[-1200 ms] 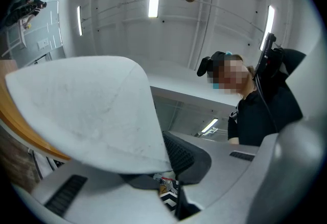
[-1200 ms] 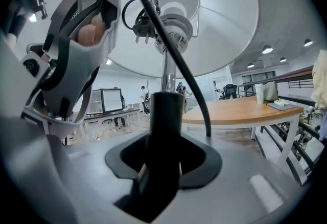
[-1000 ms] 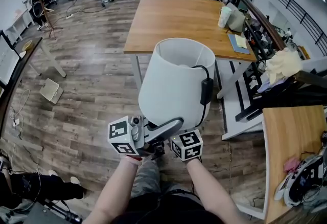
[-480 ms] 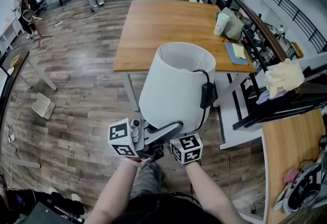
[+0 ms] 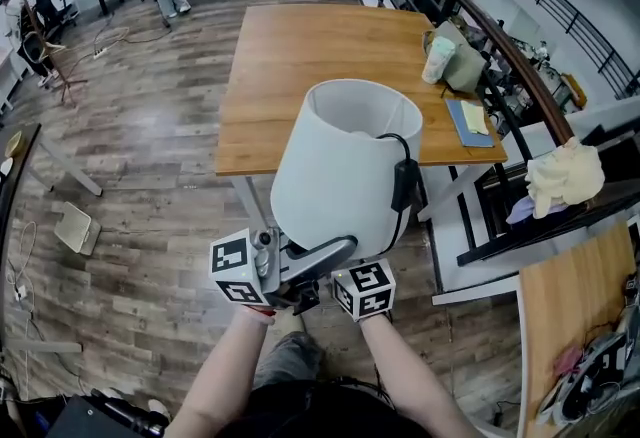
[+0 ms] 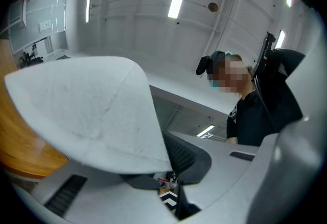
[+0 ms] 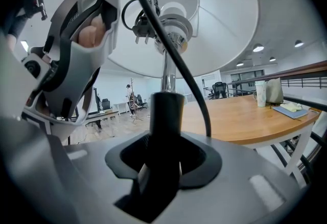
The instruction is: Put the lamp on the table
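A table lamp with a white shade (image 5: 345, 166) and a black cord with a switch (image 5: 404, 184) is held up in front of me by both grippers. My left gripper (image 5: 318, 261) reaches across the shade's lower rim; in the left gripper view the shade (image 6: 92, 110) lies between its jaws (image 6: 168, 166), which are shut on the rim. My right gripper (image 7: 163, 161) is shut on the lamp's black stem (image 7: 164, 115), below the bulb socket (image 7: 171, 18). The wooden table (image 5: 300, 56) stands just beyond the lamp.
On the table's far right sit a cup (image 5: 437, 59), a bag (image 5: 462, 66) and a blue book (image 5: 468, 121). A black frame with a beige cloth (image 5: 565, 176) and another wooden desk (image 5: 570, 326) stand to the right. A white object (image 5: 75, 226) lies on the floor at left.
The table has drawn closer and the floor has slid back under me. Both grippers keep the same hold on the lamp in the same pose.
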A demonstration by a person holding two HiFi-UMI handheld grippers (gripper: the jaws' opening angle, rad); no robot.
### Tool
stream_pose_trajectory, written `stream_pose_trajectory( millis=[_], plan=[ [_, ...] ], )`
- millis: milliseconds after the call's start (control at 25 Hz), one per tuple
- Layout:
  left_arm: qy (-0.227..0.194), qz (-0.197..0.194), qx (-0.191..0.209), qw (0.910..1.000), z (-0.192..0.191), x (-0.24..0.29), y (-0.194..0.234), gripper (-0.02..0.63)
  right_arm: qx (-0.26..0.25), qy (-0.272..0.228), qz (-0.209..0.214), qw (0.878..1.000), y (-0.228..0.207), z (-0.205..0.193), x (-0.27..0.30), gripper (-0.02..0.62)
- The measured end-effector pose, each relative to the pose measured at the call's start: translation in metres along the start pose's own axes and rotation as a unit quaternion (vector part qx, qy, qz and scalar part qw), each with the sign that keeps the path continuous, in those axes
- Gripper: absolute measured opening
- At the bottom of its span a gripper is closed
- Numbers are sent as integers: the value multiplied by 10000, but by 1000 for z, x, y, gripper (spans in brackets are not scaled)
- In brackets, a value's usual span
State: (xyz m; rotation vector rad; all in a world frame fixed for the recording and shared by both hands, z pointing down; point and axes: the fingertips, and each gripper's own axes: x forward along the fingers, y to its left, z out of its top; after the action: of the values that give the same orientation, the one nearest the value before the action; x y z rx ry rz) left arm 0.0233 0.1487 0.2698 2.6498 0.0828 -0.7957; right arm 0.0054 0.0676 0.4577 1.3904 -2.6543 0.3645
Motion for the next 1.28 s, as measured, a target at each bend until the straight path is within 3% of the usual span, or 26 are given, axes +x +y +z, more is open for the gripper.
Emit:
stream_pose_trajectory(
  millis=[600,1280],
  plan=[
    [-19,-71,-66,10000,57,-36,96,18,-34,12,-47,10000,-27,22,110,158],
    [-131,267,110,9995,97,-46,190,18,-109,72,397,9991,-64,42,204,158]
  ],
)
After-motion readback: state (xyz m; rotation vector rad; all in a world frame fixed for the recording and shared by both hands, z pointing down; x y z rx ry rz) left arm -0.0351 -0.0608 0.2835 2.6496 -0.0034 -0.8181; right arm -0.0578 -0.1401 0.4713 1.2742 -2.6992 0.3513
